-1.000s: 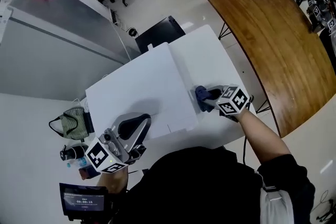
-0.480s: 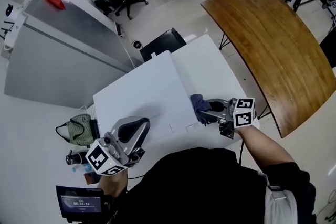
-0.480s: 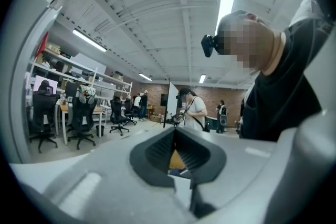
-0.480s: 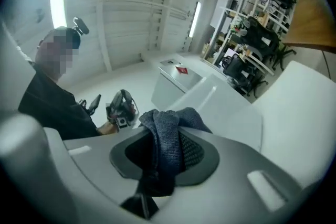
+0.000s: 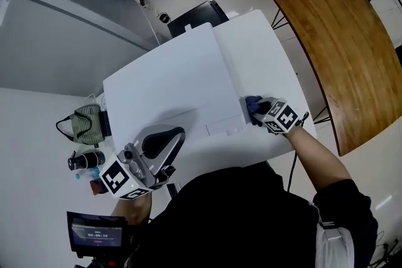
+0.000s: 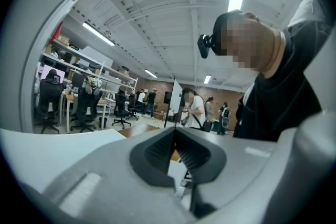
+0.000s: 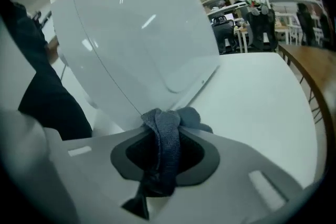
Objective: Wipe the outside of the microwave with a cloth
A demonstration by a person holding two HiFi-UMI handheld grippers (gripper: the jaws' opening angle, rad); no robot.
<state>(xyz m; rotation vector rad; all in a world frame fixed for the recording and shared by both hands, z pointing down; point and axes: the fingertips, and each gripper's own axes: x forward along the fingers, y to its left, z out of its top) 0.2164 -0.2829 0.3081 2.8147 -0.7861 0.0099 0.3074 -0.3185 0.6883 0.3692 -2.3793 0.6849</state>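
The white microwave (image 5: 169,81) stands on a white table (image 5: 267,50), seen from above. My right gripper (image 5: 256,111) is shut on a dark blue cloth (image 5: 252,103) and presses it against the microwave's right side near the front corner. In the right gripper view the cloth (image 7: 167,128) hangs bunched between the jaws of that gripper (image 7: 164,139), touching the microwave (image 7: 131,34). My left gripper (image 5: 164,135) rests on the microwave's top at the front left. In the left gripper view this gripper (image 6: 175,136) is shut on nothing and points up at the ceiling.
A curved wooden table (image 5: 333,28) stands to the right. A grey cabinet (image 5: 69,16) is at the back left. A green bag (image 5: 85,124) and a dark bottle (image 5: 85,160) lie left of the microwave. A small screen (image 5: 94,232) sits at the lower left.
The right gripper has slid the cloth a short way along the microwave's right side. The head view has shifted. The left gripper stays on the microwave's top.
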